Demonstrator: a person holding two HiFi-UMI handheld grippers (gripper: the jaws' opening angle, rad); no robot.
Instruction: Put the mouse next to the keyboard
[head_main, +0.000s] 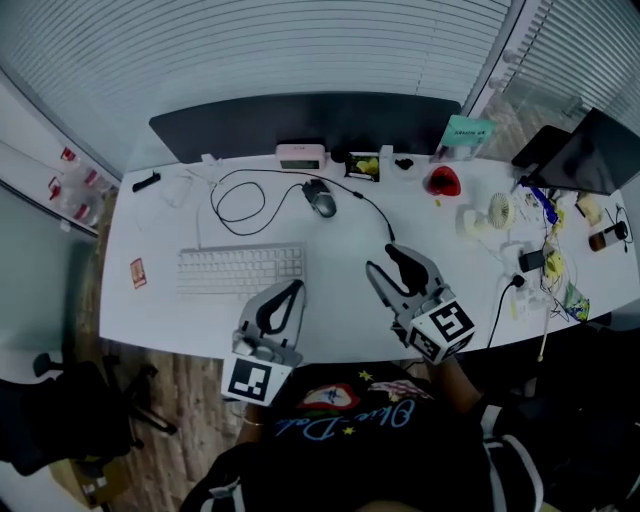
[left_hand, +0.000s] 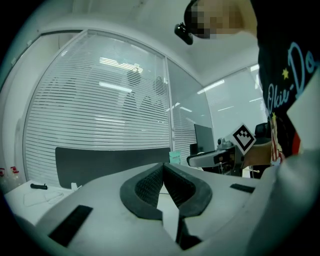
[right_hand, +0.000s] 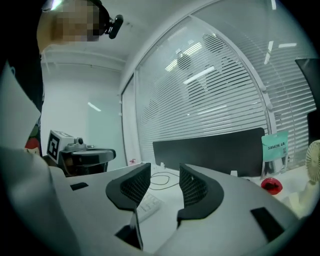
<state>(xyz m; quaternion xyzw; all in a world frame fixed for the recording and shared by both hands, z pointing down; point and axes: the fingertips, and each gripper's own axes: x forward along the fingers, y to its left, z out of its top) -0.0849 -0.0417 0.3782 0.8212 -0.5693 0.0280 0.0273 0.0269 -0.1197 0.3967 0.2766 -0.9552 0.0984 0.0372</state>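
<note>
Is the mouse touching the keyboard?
No, the mouse lies apart from the keyboard, farther back on the desk.

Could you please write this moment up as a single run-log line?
phase: pre-grasp | left claw: shut, empty | right claw: open, empty | mouse: untouched, apart from keyboard

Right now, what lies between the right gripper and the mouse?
Head view: between right gripper and mouse, only bare white desk crossed by a thin black cable.

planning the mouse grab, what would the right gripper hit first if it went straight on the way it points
Probably the mouse's looped cable, seen between the right gripper's open jaws; if it clears that, the dark back panel. Depth is unclear.
</note>
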